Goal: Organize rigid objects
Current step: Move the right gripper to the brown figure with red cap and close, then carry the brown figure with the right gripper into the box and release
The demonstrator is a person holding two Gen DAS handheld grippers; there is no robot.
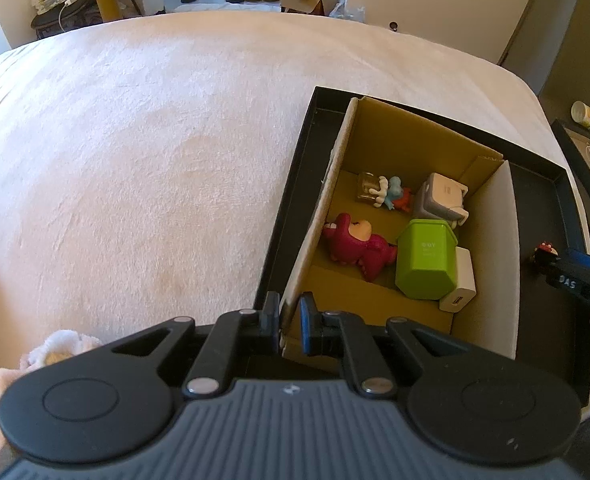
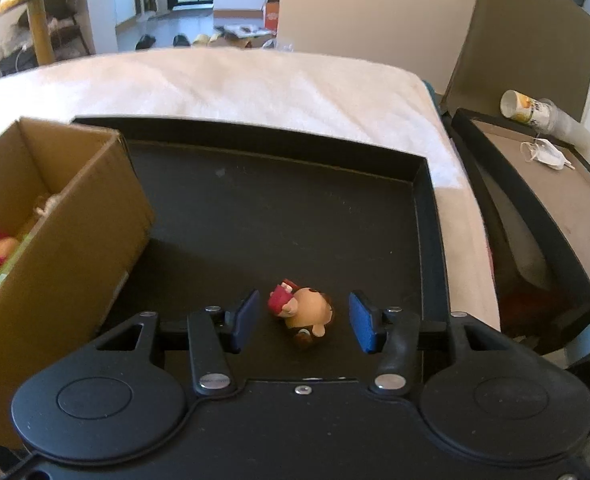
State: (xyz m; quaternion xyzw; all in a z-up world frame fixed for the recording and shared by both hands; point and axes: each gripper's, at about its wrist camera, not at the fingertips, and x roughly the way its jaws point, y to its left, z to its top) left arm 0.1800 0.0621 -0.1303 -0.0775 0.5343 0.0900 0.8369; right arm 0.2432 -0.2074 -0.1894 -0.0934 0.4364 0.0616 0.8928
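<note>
My left claw (image 1: pixel 288 326) is clamped on the near corner wall of the corrugated cardboard box (image 1: pixel 407 136), one blue-padded finger outside the wall and one inside. The box stands in a shallow black tray (image 2: pixel 423 184) with low, stiff rims, which rests on a bed covered by a pale, fleecy blanket (image 1: pixel 135 160). Inside the box lie a glossy magenta bear figurine (image 1: pixel 357 246), a lime-green octagonal plastic container (image 1: pixel 427 260), a white USB charger block (image 1: pixel 461 286) touching it, a grey-and-white cube adapter (image 1: pixel 441 196) and a small blue-and-white figurine (image 1: pixel 391 192) beside a clear block. My right claw (image 2: pixel 303 320) stands with its fingers wide apart, low over the matte tray floor, held level and pointing forward. Between its blue pads (image 2: pixel 247 318) lies a small, rounded tan figurine with a red cap (image 2: pixel 307 312), on its side, touching neither pad, to the right of the box.
</note>
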